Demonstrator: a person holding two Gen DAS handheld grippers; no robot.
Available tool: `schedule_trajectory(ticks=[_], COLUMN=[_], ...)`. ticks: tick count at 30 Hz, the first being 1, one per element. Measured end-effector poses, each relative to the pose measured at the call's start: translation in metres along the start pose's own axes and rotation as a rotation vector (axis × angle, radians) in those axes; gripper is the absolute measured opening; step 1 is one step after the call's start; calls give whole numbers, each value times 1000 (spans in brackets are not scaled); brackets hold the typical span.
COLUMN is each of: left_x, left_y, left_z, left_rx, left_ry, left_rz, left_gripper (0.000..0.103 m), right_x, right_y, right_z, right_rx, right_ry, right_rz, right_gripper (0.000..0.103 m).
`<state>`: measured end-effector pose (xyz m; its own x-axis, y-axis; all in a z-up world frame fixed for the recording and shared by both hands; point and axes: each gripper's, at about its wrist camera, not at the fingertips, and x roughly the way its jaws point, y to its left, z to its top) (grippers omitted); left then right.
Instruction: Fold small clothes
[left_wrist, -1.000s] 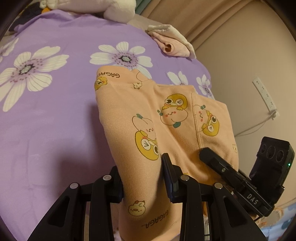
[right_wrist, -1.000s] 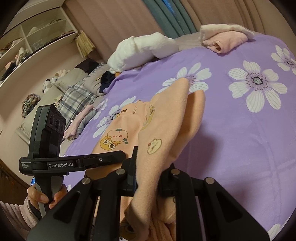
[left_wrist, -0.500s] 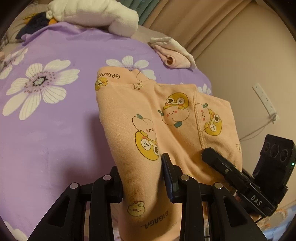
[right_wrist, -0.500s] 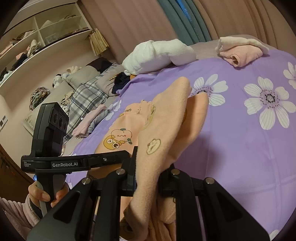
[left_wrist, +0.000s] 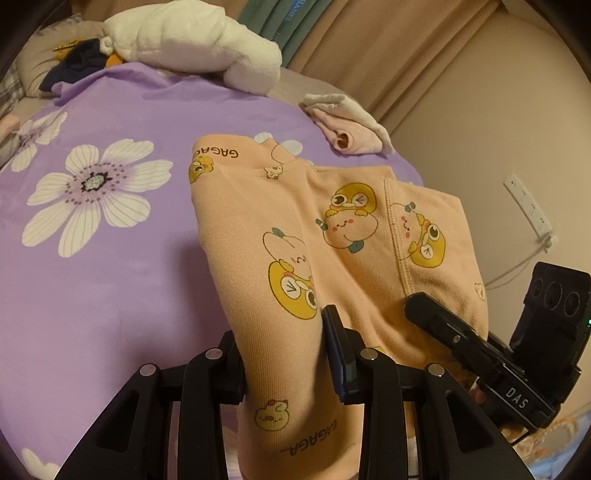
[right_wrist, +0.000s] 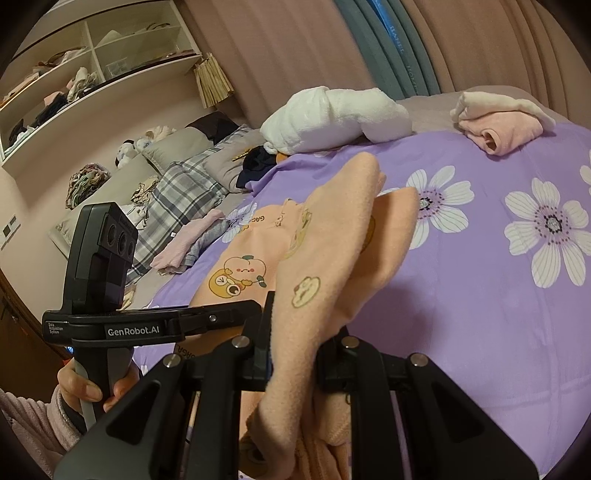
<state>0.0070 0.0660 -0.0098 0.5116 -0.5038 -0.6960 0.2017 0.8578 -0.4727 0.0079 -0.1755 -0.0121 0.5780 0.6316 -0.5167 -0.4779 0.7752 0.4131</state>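
The peach garment (left_wrist: 332, 236) carries "GAGAGA" printed near its far edge and again near the left gripper (left_wrist: 284, 354); the right gripper (left_wrist: 517, 397) reads "DAS" in the left wrist view; in the right wrist view the left gripper (right_wrist: 133, 330) reads "GenRobot.AI", beside small print "Data Acquisition System"; lettering on the teal curtain (right_wrist: 391, 44) is too blurred to read.

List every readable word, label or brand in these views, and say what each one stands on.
"GAGAGA": printed on the peach garment, at its far corner and again near the left gripper.
"DAS": on the right gripper body, seen from the left wrist.
"GenRobot.AI": on the left gripper's side, right wrist view.
Small label beside it: too small to read.
Lettering on the teal curtain: too blurred.
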Motion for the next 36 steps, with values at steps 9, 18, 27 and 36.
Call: schedule_trajectory(ticks=[9,18,27,36], left_x=[-6,-9,-6,2], left_y=[2,8,20,31], left_z=[3,3,5,7], left_rx=[7,9,-18,-40], left_ry=[-22,-35,-37,-20], left_rz=[17,41,60,70], left_gripper=[33,33,33,33], right_x=[6,17,34,48], right_y=[9,12,14,12], right_z=[9,13,18,19], right_rx=[-34,-44,-46,-34], right_ry=[5,24,54,85], right_rz=[12,24,35,35], right_gripper=[17,17,17,17])
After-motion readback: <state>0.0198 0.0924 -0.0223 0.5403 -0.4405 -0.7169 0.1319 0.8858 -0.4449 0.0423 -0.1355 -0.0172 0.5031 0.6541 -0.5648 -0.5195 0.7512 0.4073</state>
